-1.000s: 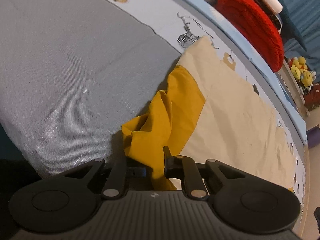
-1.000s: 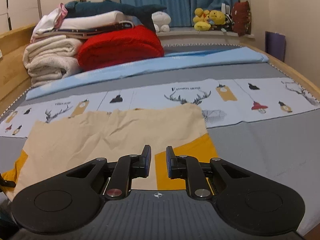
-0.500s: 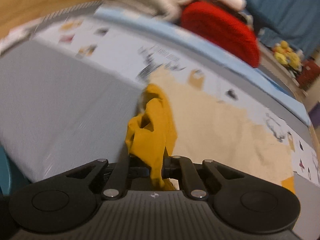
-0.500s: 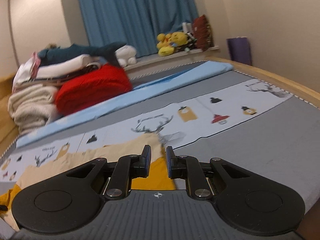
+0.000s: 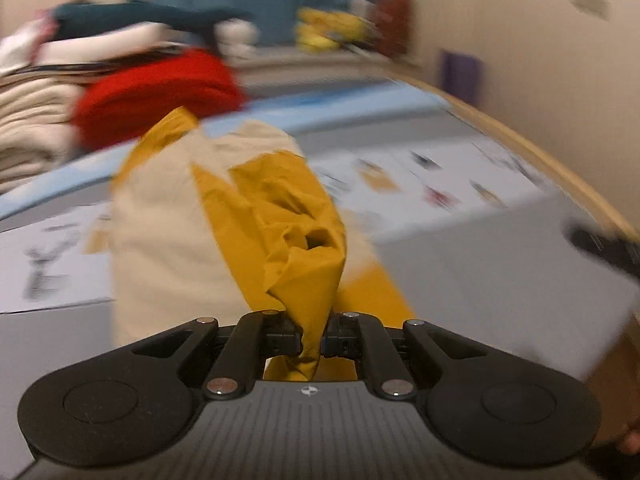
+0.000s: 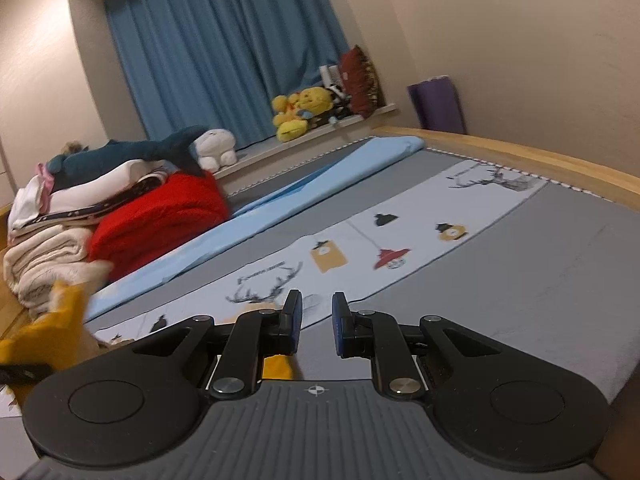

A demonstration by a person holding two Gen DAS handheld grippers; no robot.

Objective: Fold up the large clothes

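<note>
A cream garment (image 5: pixel 160 220) with mustard-yellow parts (image 5: pixel 288 216) is bunched and lifted off the grey bed cover (image 5: pixel 480 272). My left gripper (image 5: pixel 312 336) is shut on a fold of its yellow cloth, which hangs through the jaws; the picture is blurred by motion. In the right wrist view the raised garment (image 6: pixel 60 320) shows at the left edge, and a yellow scrap (image 6: pixel 276 366) peeks out under the fingers. My right gripper (image 6: pixel 317 320) hovers over the bed with a narrow gap between its blue pads and nothing in it.
A red blanket (image 6: pixel 160 220) and stacked folded linens (image 6: pixel 44 256) sit at the back left. A light blue sheet (image 6: pixel 320 184) crosses the bed. Plush toys (image 6: pixel 304 112) line the sill under blue curtains. The wooden bed frame (image 6: pixel 520 156) and a purple roll (image 6: pixel 436 106) lie to the right.
My left gripper closed on the yellow cloth, rose and swung across the bed, dragging the garment up and over. My right gripper tilted up and shifted; the flat garment dropped out of its view.
</note>
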